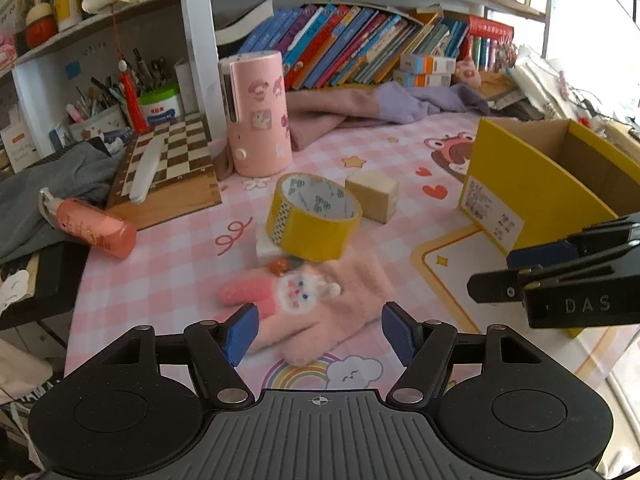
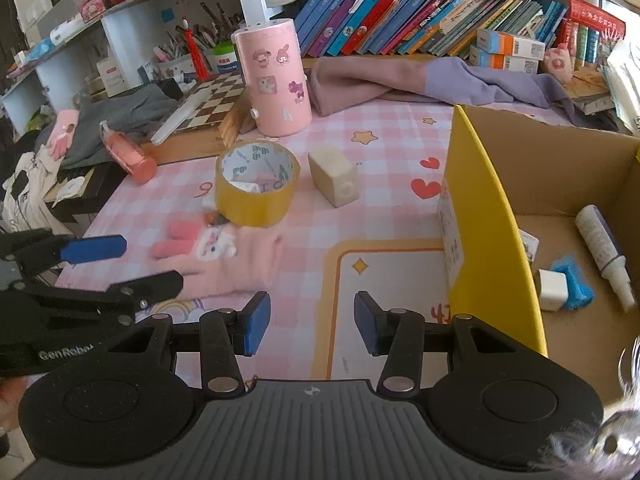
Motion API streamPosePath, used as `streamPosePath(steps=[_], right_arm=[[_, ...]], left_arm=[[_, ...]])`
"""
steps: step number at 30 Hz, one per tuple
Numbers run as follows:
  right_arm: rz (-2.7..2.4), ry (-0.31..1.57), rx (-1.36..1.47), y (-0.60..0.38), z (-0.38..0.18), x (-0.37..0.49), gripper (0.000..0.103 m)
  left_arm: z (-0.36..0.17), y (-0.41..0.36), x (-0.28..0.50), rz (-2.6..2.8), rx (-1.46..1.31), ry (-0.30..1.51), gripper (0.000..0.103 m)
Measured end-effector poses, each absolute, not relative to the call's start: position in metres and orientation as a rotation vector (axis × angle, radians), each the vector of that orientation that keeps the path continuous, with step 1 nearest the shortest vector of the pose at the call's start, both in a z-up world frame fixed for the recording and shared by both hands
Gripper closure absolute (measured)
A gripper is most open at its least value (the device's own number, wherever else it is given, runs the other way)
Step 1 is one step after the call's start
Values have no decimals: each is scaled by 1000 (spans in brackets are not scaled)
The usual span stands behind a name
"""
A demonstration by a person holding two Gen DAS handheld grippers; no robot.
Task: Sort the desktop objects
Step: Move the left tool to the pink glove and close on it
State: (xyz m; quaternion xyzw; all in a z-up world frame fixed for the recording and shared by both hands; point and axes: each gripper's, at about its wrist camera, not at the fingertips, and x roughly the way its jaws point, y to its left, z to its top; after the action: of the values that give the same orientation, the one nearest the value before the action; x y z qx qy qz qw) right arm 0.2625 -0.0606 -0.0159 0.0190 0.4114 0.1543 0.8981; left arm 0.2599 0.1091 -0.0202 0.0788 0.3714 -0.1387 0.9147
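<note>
The left claw [image 1: 318, 334] hangs over the bench [image 1: 400, 152], its blue pads spread apart with nothing pressed between them. Just beyond its tips lies a fluffy pink glove [image 1: 320, 300] with a small rabbit face sewn on, flat on the pink checked cloth. A roll of yellow tape [image 1: 314, 216] sits just behind the glove, propped on a small white block, and a pale wooden block [image 1: 372, 194] stands beside the tape. Farther back stands a pink cylinder [image 1: 260, 112] with stickers, and to its left a chessboard [image 1: 172, 160] and a salmon-coloured bottle [image 1: 94, 226] lying on its side.

The right claw [image 2: 312, 322] is also empty, its pads apart by a narrower gap, over bare cloth near the yellow-framed panel of the mat. In its view the glove [image 2: 224, 256] lies ahead and to the left, near the left claw's tips, with the tape [image 2: 256, 184] and wooden block [image 2: 334, 178] beyond it. To the right stands a cardboard box [image 2: 480, 200] with a yellow outer wall. Inside the box lie a white tube [image 2: 602, 248], a small white cube [image 2: 552, 290] and a blue item [image 2: 574, 282] touching the cube.
</note>
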Motion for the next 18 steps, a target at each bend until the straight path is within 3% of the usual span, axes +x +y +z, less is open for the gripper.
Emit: streamPosePath(steps=[18], right_arm=[[302,831,64,-63,-12,316,58]], left_arm=[[-65,67,305,-380,235,833,33]])
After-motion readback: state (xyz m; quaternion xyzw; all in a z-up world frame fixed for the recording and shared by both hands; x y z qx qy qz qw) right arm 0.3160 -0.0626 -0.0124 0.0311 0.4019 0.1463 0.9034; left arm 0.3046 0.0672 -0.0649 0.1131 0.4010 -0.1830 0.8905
